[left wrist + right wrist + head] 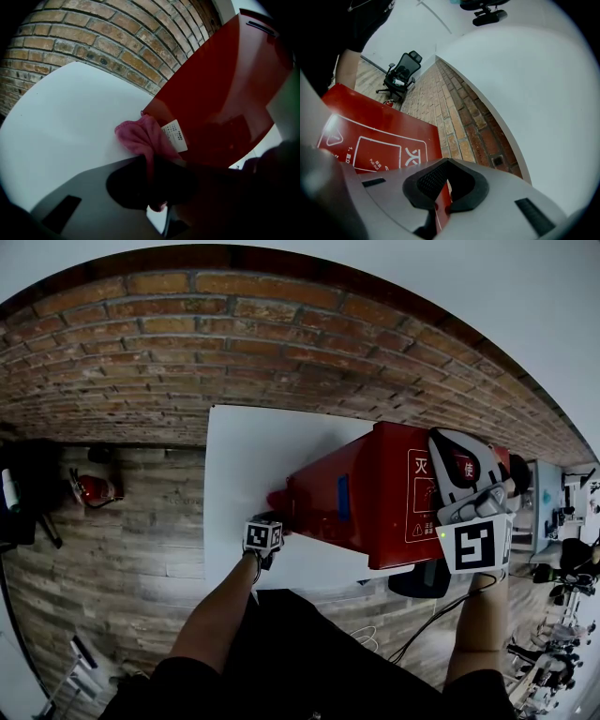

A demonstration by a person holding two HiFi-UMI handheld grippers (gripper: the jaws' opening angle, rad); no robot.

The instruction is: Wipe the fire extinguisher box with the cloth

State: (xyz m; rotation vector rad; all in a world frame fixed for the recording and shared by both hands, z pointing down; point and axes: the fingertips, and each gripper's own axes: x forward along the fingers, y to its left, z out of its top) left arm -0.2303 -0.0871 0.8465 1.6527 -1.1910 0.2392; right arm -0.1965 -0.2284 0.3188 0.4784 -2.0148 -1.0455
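One red fire extinguisher box lies on the white tabletop by the brick wall, its right end overhanging the edge. One pink cloth, clamped in the left tool, touches the box's left side. The right tool is closed on the box's edge; one small extinguisher lies on the floor, well apart.

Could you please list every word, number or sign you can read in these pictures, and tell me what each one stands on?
"火": large white character on the front of the red box.
"使": white character beside it, partly hidden.
Warning triangle and small white print on the box: too small to read.
White tag on the pink cloth: print too blurred to read.
Marker cubes: square patterns only, no words.
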